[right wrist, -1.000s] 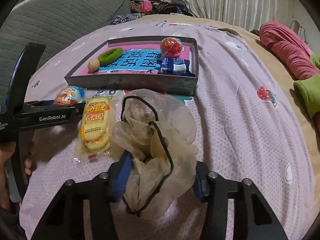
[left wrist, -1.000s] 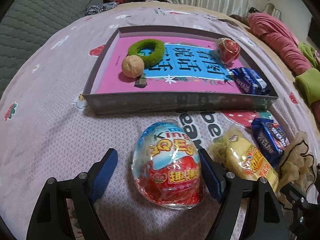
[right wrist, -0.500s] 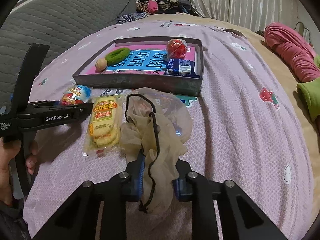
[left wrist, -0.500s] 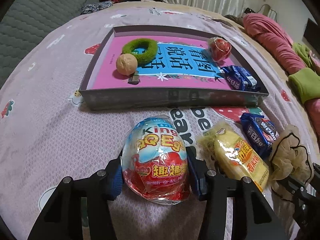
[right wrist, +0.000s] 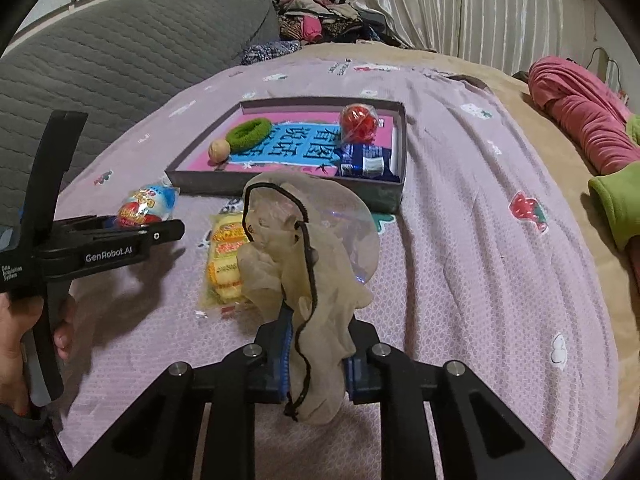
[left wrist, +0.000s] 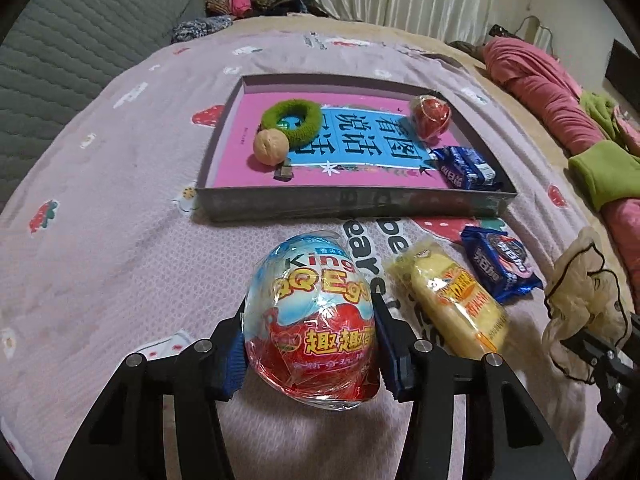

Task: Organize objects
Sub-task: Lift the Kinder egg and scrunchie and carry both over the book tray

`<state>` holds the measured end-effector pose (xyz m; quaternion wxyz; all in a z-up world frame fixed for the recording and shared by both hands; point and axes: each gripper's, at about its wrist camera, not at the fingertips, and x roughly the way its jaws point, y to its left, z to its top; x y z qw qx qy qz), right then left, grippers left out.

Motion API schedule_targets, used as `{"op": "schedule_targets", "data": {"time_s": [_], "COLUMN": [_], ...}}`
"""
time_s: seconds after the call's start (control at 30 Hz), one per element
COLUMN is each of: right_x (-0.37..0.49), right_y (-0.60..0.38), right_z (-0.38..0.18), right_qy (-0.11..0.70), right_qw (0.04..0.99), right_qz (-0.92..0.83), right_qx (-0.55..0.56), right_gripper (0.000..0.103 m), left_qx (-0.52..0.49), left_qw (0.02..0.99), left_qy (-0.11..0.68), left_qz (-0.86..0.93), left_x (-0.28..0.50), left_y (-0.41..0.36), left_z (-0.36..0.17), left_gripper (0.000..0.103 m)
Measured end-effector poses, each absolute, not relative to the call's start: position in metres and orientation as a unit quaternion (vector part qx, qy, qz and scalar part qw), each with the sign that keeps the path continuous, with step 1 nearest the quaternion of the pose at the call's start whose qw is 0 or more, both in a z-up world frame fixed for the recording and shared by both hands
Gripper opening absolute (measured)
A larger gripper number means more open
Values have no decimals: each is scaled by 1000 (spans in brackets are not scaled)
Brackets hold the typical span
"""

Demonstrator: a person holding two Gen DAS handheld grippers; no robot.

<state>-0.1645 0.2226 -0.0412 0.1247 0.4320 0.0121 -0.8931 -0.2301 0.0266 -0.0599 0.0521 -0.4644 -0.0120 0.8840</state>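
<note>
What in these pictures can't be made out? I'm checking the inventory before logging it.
- Blue packet: hidden in the right wrist view behind the pouch; seen only in the left.
- Small dark item beside the walnut in the box: too small to identify.
- Pouch contents: hidden by its fabric.
- Book under the items: title partly covered by the green ring.
- Right gripper: cut off at the left view's edge.

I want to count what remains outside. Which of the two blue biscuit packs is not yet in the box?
The blue pack lying on the bedspread beside the yellow snack packet. The other blue pack sits inside the box, at its near right corner.
</note>
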Motion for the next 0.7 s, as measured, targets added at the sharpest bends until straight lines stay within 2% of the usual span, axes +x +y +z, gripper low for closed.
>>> {"op": "schedule_targets", "data": {"time_s": [0.7], "right_x": [-106], "right_y": [205], "right_z": [12], "right_qy": [11], "right_qw": [162], "right_qz": [-911], "right_qx": [379], "right_gripper": [20], "left_qx": [-406], "left_qw": [31], "left_qy": [16], "left_qz": [913], "left_x": [-142], "left_y": [18], "left_z": [18], "left_gripper": [55]}}
